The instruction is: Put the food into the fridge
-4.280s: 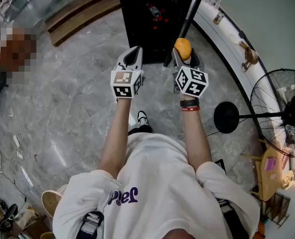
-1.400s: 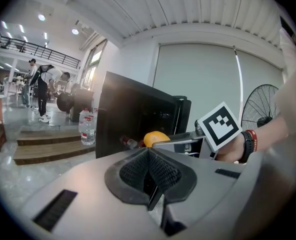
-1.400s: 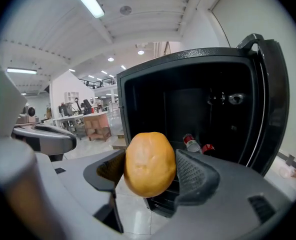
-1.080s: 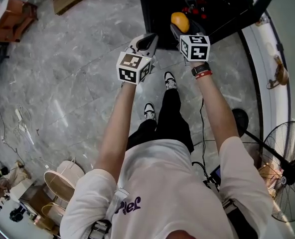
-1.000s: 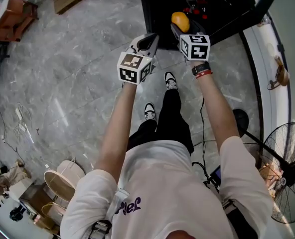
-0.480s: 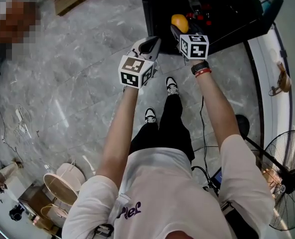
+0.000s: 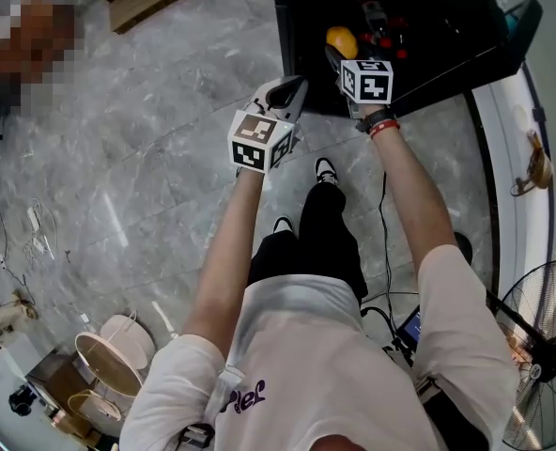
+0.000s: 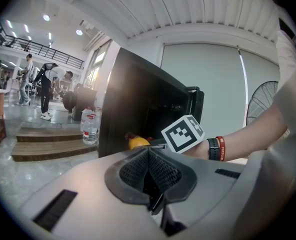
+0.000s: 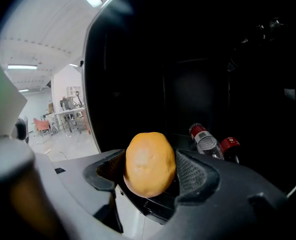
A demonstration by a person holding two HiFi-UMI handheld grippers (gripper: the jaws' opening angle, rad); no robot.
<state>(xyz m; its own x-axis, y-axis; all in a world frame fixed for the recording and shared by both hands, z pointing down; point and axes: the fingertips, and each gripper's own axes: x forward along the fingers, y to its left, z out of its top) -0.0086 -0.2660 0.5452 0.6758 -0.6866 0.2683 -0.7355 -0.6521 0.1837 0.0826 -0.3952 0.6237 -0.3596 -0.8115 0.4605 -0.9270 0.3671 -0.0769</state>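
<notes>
Orange-skinned, the citrus fruit [image 9: 150, 164] sits pinched in the right gripper [image 9: 150, 176] at the open fridge [image 7: 301, 17], ready for shelving, while the spare left gripper [image 8: 149, 173] hangs with jaws pressed together.

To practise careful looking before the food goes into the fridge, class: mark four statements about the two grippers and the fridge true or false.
1. The right gripper holds an orange fruit. True.
2. The left gripper grips a bottle. False: its jaws are together with nothing between them.
3. The fridge is closed. False: it stands open, its dark inside showing.
4. A red-capped bottle is inside the fridge. True.
</notes>
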